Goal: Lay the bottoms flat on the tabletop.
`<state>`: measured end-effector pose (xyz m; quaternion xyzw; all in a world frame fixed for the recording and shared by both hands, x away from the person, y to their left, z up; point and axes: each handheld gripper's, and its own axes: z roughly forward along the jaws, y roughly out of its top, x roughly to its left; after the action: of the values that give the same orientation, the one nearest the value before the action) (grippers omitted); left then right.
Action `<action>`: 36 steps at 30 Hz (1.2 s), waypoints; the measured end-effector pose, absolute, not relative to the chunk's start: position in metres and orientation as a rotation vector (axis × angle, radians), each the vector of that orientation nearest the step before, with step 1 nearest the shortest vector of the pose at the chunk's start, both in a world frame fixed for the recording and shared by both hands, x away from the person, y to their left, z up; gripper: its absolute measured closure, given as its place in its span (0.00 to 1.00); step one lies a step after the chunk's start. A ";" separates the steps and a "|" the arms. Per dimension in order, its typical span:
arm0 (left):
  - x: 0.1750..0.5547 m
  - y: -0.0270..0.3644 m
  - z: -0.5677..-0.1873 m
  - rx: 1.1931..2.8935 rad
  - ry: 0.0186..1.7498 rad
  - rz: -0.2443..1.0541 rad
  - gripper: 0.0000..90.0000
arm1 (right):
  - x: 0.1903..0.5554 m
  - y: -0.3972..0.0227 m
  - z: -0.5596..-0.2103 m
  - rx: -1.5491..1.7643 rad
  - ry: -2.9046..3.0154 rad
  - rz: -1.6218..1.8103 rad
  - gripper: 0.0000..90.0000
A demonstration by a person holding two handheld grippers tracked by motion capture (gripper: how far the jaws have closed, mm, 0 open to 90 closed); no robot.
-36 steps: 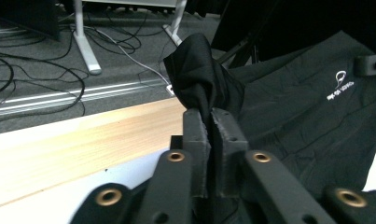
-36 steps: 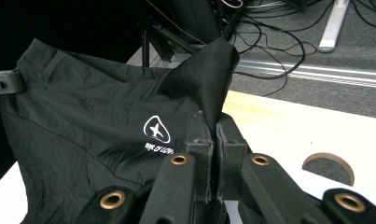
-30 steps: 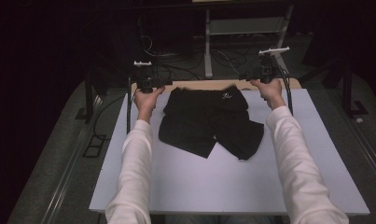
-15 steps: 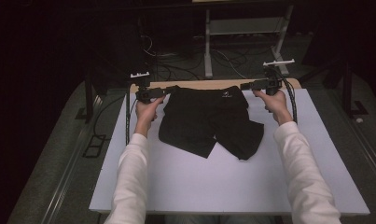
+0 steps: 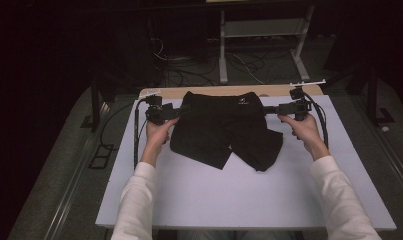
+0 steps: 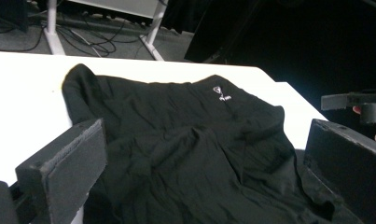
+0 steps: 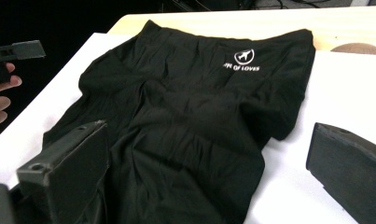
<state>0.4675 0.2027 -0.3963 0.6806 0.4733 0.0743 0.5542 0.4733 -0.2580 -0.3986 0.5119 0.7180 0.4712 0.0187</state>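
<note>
My left gripper and my right gripper face each other across the black shorts, which lie flat on the white table. Both sets of jaws have just been opening and now stand wide, pressing on nothing. The waistband runs between my two grippers, the legs trailing back toward me.

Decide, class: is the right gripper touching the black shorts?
Apart. In the right gripper view the right gripper has wide-open jaws, just opened, pressing on nothing, with the black shorts lying flat beyond them.
</note>
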 end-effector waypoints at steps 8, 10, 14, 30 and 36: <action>0.457 0.198 -0.404 1.628 1.099 0.149 0.00 | 0.462 -0.259 -0.402 1.556 2.258 1.475 0.06; 0.453 0.196 -0.407 1.636 1.091 0.140 0.00 | 0.462 -0.258 -0.405 1.559 2.270 1.469 0.07; 0.448 0.192 -0.411 1.651 1.075 0.126 0.00 | 0.461 -0.252 -0.414 1.559 2.305 1.453 0.11; 0.427 0.172 -0.422 1.709 0.987 0.074 0.00 | 0.465 -0.221 -0.444 1.442 2.464 1.184 0.52; 0.425 0.167 -0.424 1.732 0.973 0.061 0.00 | 0.461 -0.224 -0.444 1.417 2.546 1.187 0.98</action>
<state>0.4252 0.1667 -0.4240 0.7303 0.4102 0.0256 0.5457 0.4605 -0.2239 -0.4439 0.4503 0.8093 0.3772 -0.0022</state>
